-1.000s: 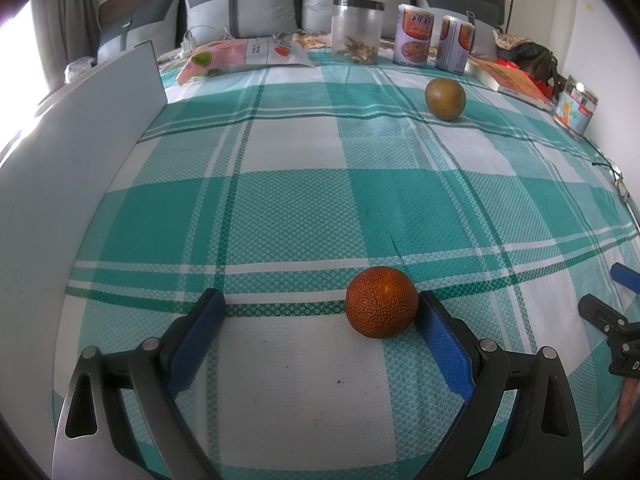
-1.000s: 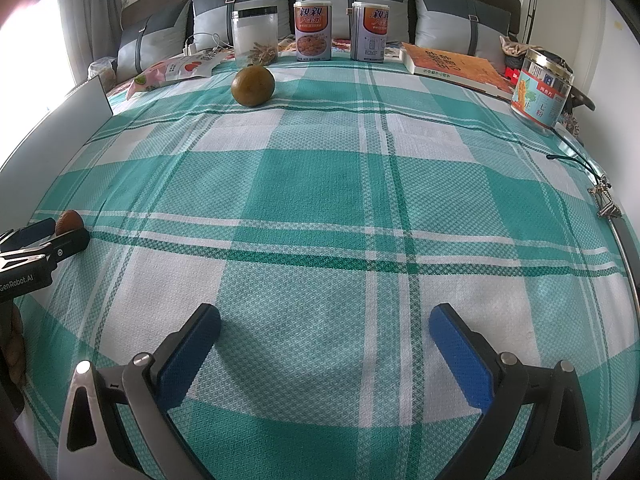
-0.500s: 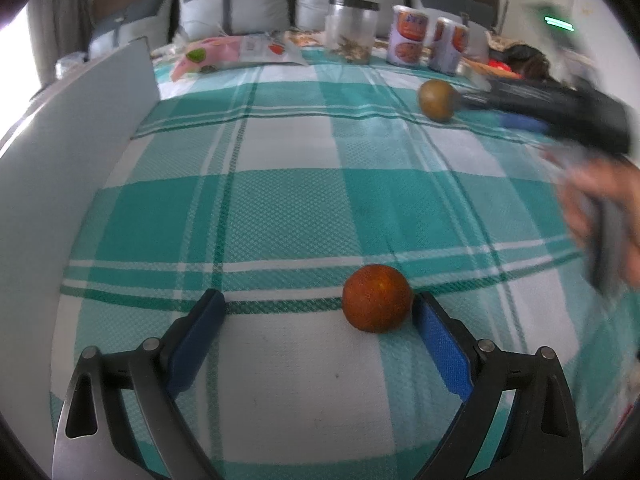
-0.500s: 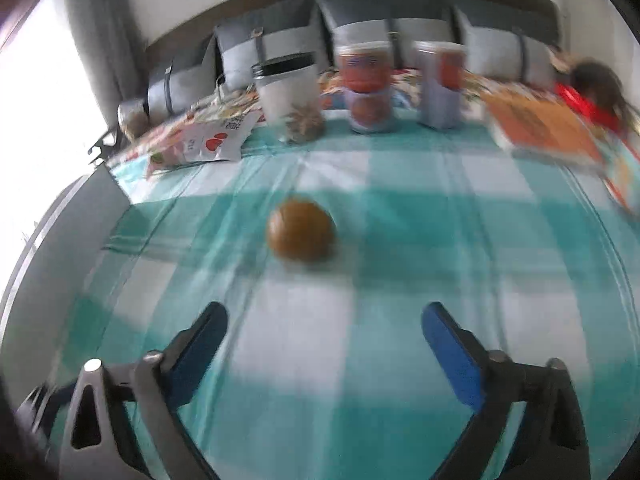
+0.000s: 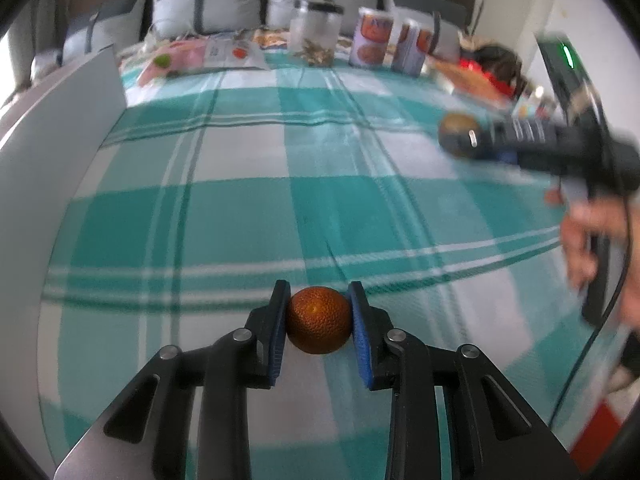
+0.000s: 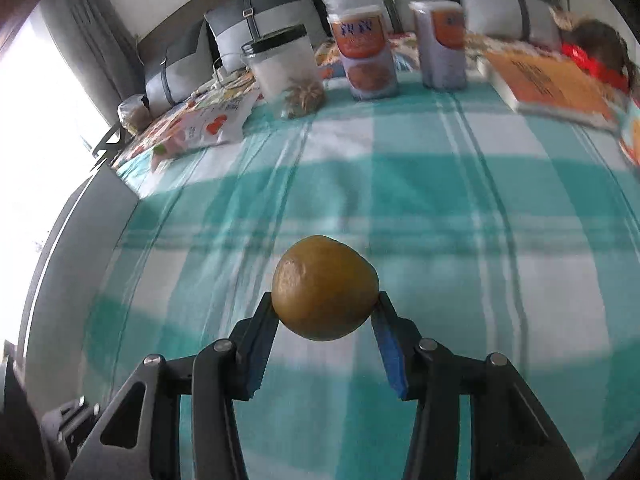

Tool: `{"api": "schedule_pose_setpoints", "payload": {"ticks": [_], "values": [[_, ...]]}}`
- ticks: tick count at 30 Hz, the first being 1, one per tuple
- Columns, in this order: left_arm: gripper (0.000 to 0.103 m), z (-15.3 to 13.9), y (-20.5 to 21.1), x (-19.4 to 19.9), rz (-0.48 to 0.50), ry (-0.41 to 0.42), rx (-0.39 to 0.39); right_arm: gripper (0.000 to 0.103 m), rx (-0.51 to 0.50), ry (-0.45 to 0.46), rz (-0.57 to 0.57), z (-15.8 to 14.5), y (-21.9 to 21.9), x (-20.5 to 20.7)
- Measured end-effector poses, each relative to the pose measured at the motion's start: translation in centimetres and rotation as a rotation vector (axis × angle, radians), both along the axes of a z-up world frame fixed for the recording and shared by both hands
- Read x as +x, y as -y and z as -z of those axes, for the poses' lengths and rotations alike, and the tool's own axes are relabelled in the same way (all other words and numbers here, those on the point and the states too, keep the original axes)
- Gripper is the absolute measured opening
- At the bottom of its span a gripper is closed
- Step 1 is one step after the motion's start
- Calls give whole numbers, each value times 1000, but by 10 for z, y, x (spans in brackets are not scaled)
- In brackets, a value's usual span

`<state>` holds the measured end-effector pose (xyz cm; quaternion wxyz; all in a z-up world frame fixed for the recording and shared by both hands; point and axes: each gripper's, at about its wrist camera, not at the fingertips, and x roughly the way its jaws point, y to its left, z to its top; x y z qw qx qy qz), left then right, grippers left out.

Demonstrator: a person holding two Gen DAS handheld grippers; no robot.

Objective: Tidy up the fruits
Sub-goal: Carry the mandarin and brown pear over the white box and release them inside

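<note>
My left gripper (image 5: 319, 312) is shut on a small bumpy orange fruit (image 5: 319, 320) low over the teal-and-white checked bedspread (image 5: 248, 216). My right gripper (image 6: 325, 312) is shut on a round brownish-yellow fruit (image 6: 325, 288) held above the bedspread (image 6: 440, 216). In the left wrist view the right gripper (image 5: 472, 140) shows blurred at the right with that brown fruit (image 5: 454, 136) at its tips and a hand (image 5: 592, 240) behind it.
At the head of the bed stand a clear jar (image 6: 286, 72), two orange-labelled cans (image 6: 362, 56) (image 6: 440, 44), snack packets (image 6: 196, 128) and an orange book (image 6: 552, 84), before grey pillows (image 6: 280, 20). A white board (image 5: 52, 160) lines the left side.
Both grippers have closed: the left on the orange fruit, the right, after swinging forward to the brown fruit, on that fruit and lifted it.
</note>
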<state>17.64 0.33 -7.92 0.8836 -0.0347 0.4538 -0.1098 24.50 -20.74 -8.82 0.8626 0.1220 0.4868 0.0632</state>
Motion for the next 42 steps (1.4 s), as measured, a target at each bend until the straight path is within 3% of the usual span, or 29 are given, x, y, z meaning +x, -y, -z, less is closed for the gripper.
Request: {"api": "schedule_pose_setpoints", "payload": {"ticks": [4,7,12,17,21,25,30,31,33,34,35,38,42], "values": [[29,-44,-39,-33,-47,-3,-147,47,40,-4,-65,-18,-16,-38],[29,-89,-93,-62,-130,24,-249,48,79,-15,-146,-32,-48,-50],[29,-141,-201,-89,-318,74,-306,47,167,1,-308,-69,-138,-50],[29,-151,-287,-97,-469,80,-234,48,257,48,-481,-117,-243,-51],[29,-117,-320,-94,-526,-25,-156,48,241,28,-671,-136,-334,-63],[30,-73,-332,-86,-565,-150,-120,48,147,-94,-844,-115,-414,-80],[32,-58,-343,-85,-589,-216,-100,48,-29,-231,-959,-73,-463,-108],[35,-58,-343,-85,-591,-215,-87,48,-76,-240,-987,-65,-468,-114],[57,-57,-343,-85,-582,-191,-83,49,-157,-227,-1013,-56,-476,-123],[63,-61,-346,-86,-582,-175,-76,52,-183,-201,-1013,-55,-478,-123],[70,-63,-348,-89,-588,-149,-52,65,-202,-181,-1003,-55,-480,-124],[74,-80,-347,-104,-604,-62,35,88,-207,-104,-947,-67,-472,-127],[82,-118,-331,-126,-580,65,171,89,-199,1,-868,-94,-454,-129]]}}
